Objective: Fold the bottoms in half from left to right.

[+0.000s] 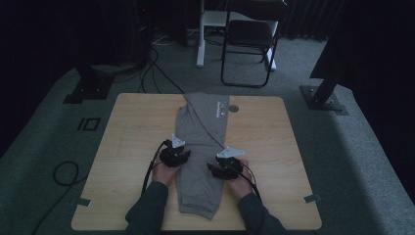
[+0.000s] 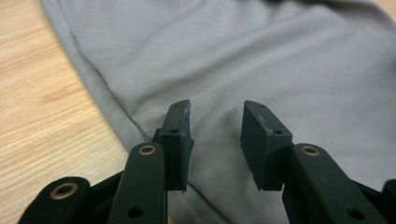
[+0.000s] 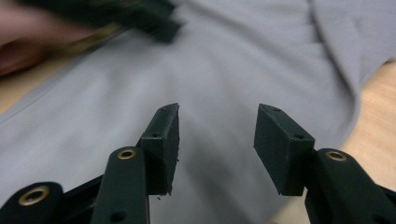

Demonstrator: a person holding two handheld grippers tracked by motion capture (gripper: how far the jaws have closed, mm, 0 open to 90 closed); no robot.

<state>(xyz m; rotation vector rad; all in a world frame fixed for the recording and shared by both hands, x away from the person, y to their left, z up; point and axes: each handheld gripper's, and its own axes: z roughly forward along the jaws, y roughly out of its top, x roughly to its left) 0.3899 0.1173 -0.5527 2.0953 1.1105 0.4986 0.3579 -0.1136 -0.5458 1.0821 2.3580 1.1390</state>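
A grey garment [image 1: 203,147], folded into a long strip, lies down the middle of the wooden table [image 1: 132,127]; a small printed logo [image 1: 220,108] shows near its far end. My left gripper [image 1: 183,154] hovers at the strip's left edge, its jaws apart over the grey cloth [image 2: 261,70] with nothing between them. My right gripper [image 1: 211,169] is over the strip's right side, jaws apart above the cloth [image 3: 219,79] and empty. In the right gripper view the other gripper [image 3: 140,18] and a hand [image 3: 32,32] appear blurred at the top left.
Bare wood lies on both sides of the garment. A round hole [image 1: 234,108] sits in the tabletop near the far edge. Beyond the table stand a folding chair [image 1: 248,41] and a stand leg [image 1: 200,39]. Cables [image 1: 63,174] run over the grey floor.
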